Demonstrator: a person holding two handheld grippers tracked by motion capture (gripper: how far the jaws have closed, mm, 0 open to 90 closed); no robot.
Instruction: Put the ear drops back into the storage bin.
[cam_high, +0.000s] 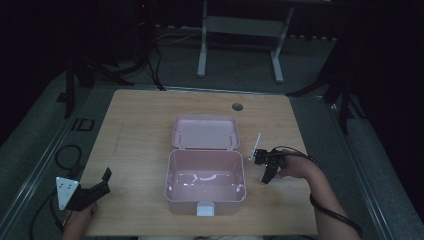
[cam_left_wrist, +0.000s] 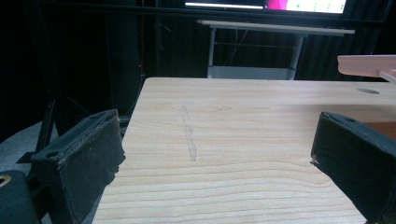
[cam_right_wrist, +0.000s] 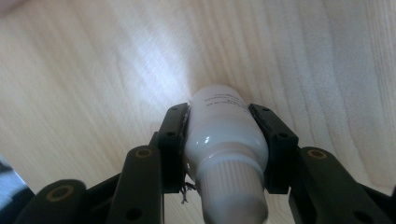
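A small white bottle (cam_right_wrist: 225, 135) with a ribbed cap sits clamped between the jaws of the right gripper (cam_right_wrist: 226, 140), held just over the bare wooden table (cam_high: 135, 125) to the right of an open pink box (cam_high: 205, 182) (its lid lies back flat toward the far edge). In the high view that gripper (cam_high: 266, 175) points down beside the box's right wall. The left gripper (cam_left_wrist: 215, 154) rests near the table's front left corner, jaws wide apart with nothing between them.
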